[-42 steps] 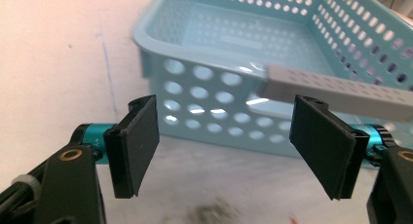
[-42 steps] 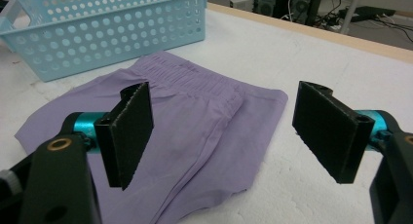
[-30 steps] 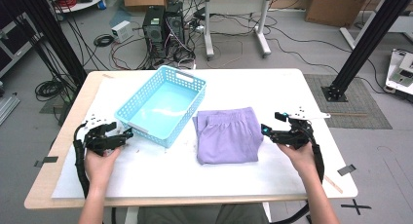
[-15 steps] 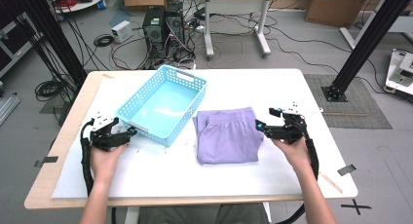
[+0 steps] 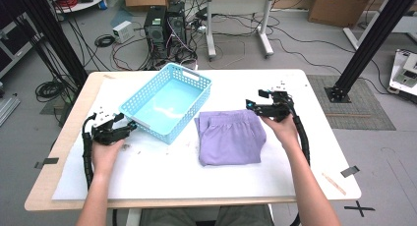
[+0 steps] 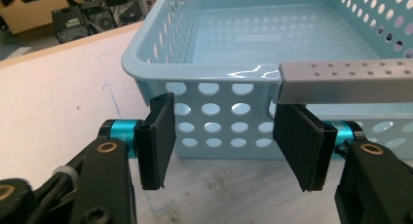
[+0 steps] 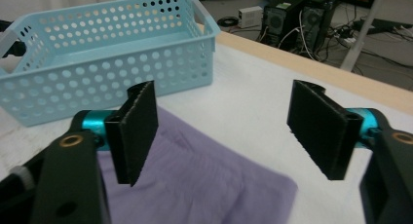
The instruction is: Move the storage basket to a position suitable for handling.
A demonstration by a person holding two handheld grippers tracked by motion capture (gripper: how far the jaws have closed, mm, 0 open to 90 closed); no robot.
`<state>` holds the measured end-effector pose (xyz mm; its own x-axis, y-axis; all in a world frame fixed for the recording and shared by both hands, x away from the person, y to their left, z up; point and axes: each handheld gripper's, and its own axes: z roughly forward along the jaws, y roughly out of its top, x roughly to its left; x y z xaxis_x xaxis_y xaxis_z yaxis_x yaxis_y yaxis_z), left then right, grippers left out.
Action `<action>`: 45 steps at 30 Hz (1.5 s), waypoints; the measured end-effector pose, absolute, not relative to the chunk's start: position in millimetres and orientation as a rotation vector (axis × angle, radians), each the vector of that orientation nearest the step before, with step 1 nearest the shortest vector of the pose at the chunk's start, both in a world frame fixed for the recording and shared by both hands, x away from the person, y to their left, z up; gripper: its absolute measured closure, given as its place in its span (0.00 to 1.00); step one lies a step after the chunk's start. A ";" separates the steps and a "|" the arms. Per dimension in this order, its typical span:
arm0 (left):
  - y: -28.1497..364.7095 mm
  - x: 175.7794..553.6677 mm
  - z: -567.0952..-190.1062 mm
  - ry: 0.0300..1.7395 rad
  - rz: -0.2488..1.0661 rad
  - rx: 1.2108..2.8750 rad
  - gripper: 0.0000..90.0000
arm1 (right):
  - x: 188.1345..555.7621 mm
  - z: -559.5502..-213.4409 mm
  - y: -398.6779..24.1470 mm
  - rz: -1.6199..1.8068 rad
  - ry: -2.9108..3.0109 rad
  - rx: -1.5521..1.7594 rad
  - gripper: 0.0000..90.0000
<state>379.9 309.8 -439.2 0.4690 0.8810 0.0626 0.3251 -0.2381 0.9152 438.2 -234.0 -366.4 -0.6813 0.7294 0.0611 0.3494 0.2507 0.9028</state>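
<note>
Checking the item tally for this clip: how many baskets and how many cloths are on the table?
1 basket, light blue, at the table's left-centre, in front of the left gripper. 1 cloth, purple and folded, just right of it, below the right gripper. Nothing seems hidden.

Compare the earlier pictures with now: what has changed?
The right tool moved in over the folded purple cloth's far corner, jaws closing slightly, nothing gripped. The left tool began closing at the blue basket's near wall, not yet gripping. Basket and cloth stayed put.

one light-blue basket (image 5: 166,100), one folded purple cloth (image 5: 229,137) and two hand-held grippers on one table (image 5: 275,182).
</note>
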 end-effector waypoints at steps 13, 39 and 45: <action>310.2 384.0 -440.4 1.112 0.658 1.753 0.29 | 519.3 -370.6 -155.7 1.395 2.242 0.978 0.46; 300.0 386.4 -439.2 1.096 0.627 1.766 0.33 | 590.2 -388.5 -85.7 1.052 2.392 1.094 0.84; 288.8 401.3 -438.2 1.116 0.637 1.751 0.37 | 579.8 -379.7 -114.0 1.079 2.359 1.188 0.87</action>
<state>401.3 288.8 -438.2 0.4519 0.8904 -0.0535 0.4064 -0.1522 0.9009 579.8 -114.0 -379.7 -0.6189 0.7820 0.0735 0.5669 0.3800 0.7309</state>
